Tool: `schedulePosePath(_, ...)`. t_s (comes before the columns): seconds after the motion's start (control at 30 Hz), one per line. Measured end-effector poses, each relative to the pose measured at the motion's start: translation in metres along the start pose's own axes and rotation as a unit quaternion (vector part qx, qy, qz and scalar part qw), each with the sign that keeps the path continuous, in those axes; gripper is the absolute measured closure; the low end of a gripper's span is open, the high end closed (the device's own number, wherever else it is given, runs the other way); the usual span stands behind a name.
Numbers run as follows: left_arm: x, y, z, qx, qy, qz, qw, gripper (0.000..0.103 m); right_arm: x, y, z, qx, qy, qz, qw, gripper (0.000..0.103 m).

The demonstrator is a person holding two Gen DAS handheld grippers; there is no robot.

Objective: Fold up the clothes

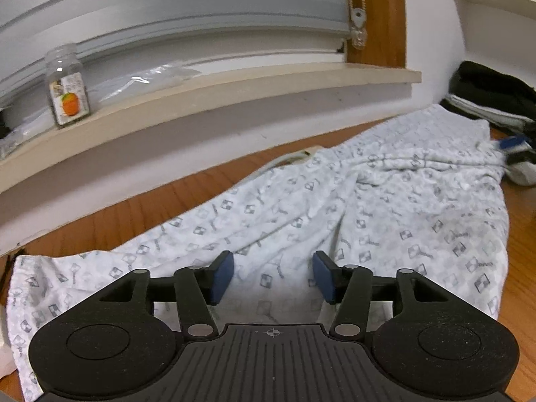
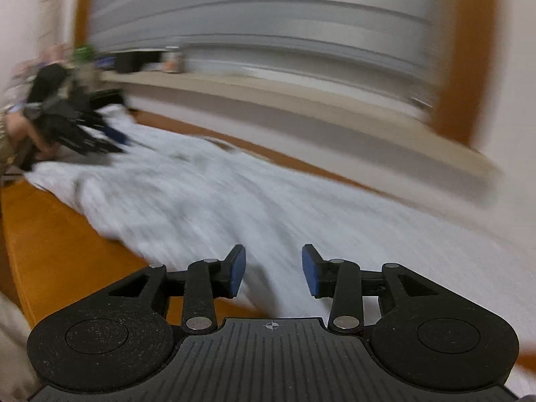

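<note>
While lying crumpled on wood, patterned garment (image 1: 335, 207) stretching lengthwise rightward beyond left gripper (image 1: 273, 276) and right gripper (image 2: 273, 269), both parted, empty.

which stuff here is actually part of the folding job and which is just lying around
Part of the job:
- white patterned garment spread on the wooden table
- left gripper, open over the cloth
- right gripper, open

Just lying about:
- glass jar on the windowsill
- dark clothes pile
- blind cord
</note>
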State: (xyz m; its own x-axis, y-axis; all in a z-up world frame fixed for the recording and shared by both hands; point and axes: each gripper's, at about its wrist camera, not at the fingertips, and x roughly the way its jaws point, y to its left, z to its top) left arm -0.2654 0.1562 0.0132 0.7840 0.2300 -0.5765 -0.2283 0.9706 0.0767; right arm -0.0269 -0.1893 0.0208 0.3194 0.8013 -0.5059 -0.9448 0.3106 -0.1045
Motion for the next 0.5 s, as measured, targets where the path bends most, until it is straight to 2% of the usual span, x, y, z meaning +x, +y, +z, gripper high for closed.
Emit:
schedulePosePath(0.07, 0.002, -0.003, 0.004, 0.004, -0.002, 0.002, 1.0, 0.041, -0.03, -0.018, -0.027, 0.022, 0.006, -0.046, 0.999, 0.064)
schedulePosePath(0.2, 0.016, -0.022, 0.025, 0.009, -0.022, -0.019, 0.9995, 0.04, -0.071, -0.042, -0.071, 0.067, 0.018, -0.099, 0.993, 0.064)
schedulePosePath(0.33, 0.034, -0.064, 0.059, 0.042, -0.037, -0.05, 0.9971, 0.04, -0.093, -0.048, -0.095, 0.085, 0.024, -0.126, 0.988, 0.064)
schedulePosePath(0.5, 0.06, -0.123, 0.093, 0.097, -0.037, -0.091, 0.9905, 0.04, -0.105, -0.046, -0.103, 0.078, 0.022, -0.132, 0.988, 0.062)
